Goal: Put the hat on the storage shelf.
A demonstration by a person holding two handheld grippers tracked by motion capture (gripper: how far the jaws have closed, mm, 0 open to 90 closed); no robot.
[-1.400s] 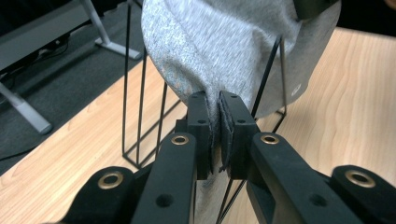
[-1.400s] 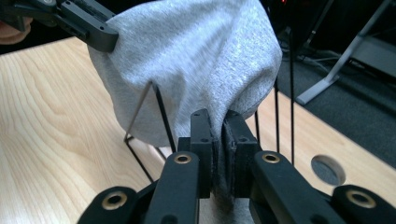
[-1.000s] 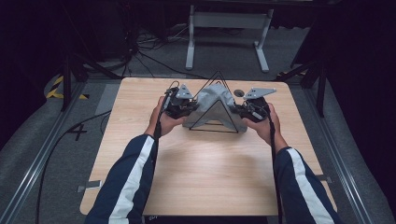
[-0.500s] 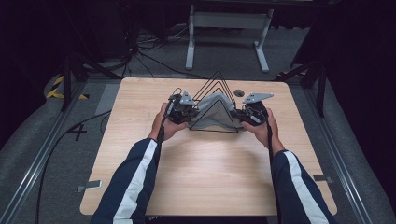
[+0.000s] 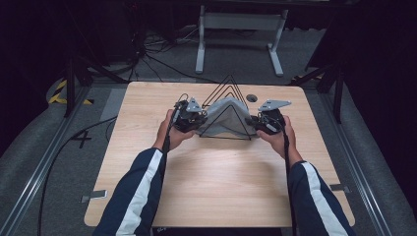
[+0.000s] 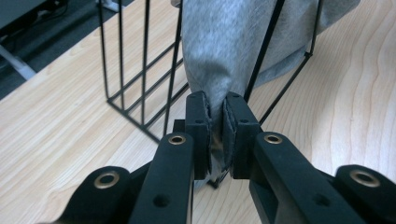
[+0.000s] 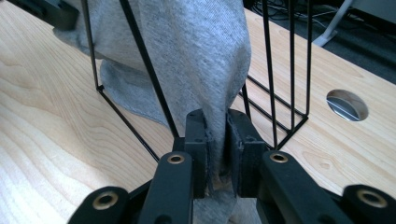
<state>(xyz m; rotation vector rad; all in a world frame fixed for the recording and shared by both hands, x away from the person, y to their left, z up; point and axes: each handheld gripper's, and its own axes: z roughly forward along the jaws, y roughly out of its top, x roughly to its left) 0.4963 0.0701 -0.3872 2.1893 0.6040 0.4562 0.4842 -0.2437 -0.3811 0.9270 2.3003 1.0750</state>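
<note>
Pale wooden table (image 5: 216, 182) under us, our left gripper (image 6: 215, 122) and right gripper (image 7: 218, 135) each pinching an end of the grey cloth (image 5: 223, 117), draped over a black wire rack (image 5: 227, 105) mid-table, its far side hidden from us.

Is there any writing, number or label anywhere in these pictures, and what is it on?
"4": a dark mark that reads like this digit, on the grey floor left of the table.
Yellow and black hazard stripes, a sign without words, on the floor farther back.
No readable text on the grey cloth, the wire rack, or the left gripper and right gripper.
</note>
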